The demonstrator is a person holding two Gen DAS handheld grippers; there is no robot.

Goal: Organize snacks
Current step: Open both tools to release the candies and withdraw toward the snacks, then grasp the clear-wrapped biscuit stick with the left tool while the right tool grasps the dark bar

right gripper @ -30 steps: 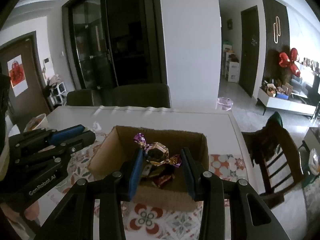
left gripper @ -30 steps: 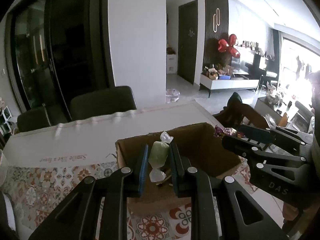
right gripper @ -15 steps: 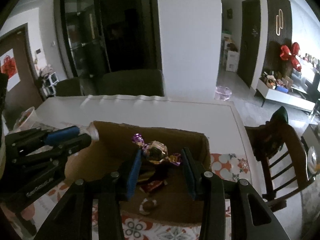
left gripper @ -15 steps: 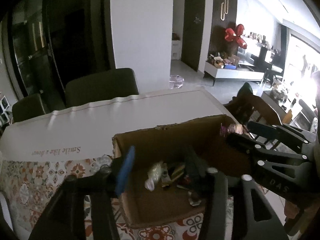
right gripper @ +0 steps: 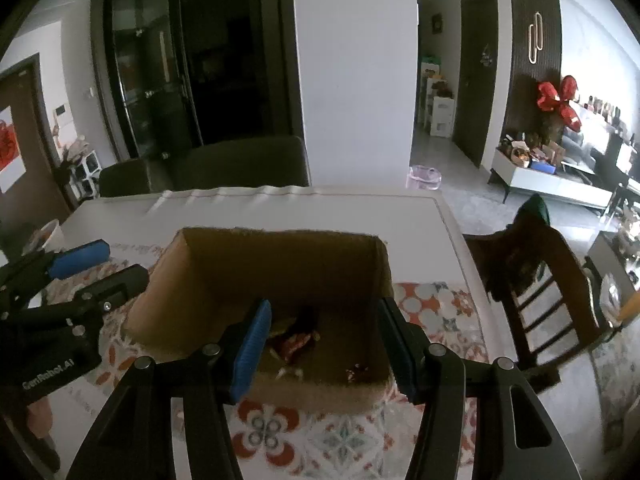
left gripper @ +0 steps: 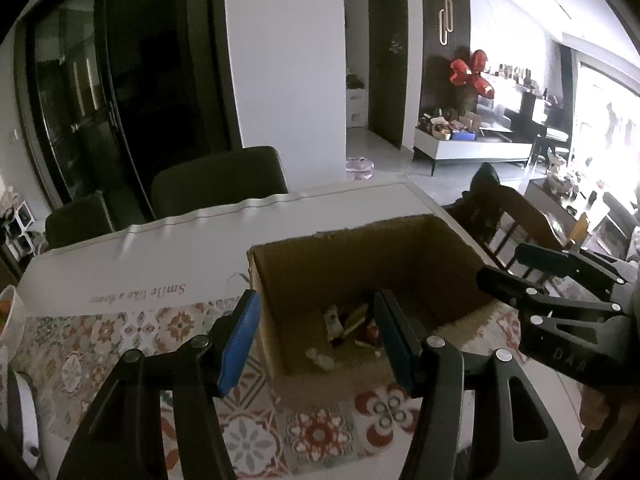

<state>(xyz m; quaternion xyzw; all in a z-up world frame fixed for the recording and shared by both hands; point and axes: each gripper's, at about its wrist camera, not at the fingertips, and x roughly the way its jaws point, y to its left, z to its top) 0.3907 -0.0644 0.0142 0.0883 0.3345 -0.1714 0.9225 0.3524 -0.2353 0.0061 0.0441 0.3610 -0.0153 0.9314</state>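
Observation:
An open cardboard box (left gripper: 344,256) stands on the patterned tablecloth; it also shows in the right wrist view (right gripper: 280,264). Several wrapped candies (left gripper: 348,326) lie on its floor, also seen in the right wrist view (right gripper: 294,340). My left gripper (left gripper: 316,336) is open and empty, above the box's near left corner. My right gripper (right gripper: 322,346) is open and empty, above the box's near wall. Each gripper shows in the other's view: the right one (left gripper: 560,304) beside the box's right wall, the left one (right gripper: 80,276) beside its left wall.
The white table (left gripper: 168,252) carries a patterned cloth (left gripper: 132,332). A white bowl (left gripper: 10,316) stands at the far left. Dark chairs (left gripper: 216,180) stand behind the table, a wooden chair (right gripper: 532,272) at its right.
Both grippers opened. The green candy dropped from the left one and the purple-gold candy from the right one into the box. Both grippers have drawn back slightly.

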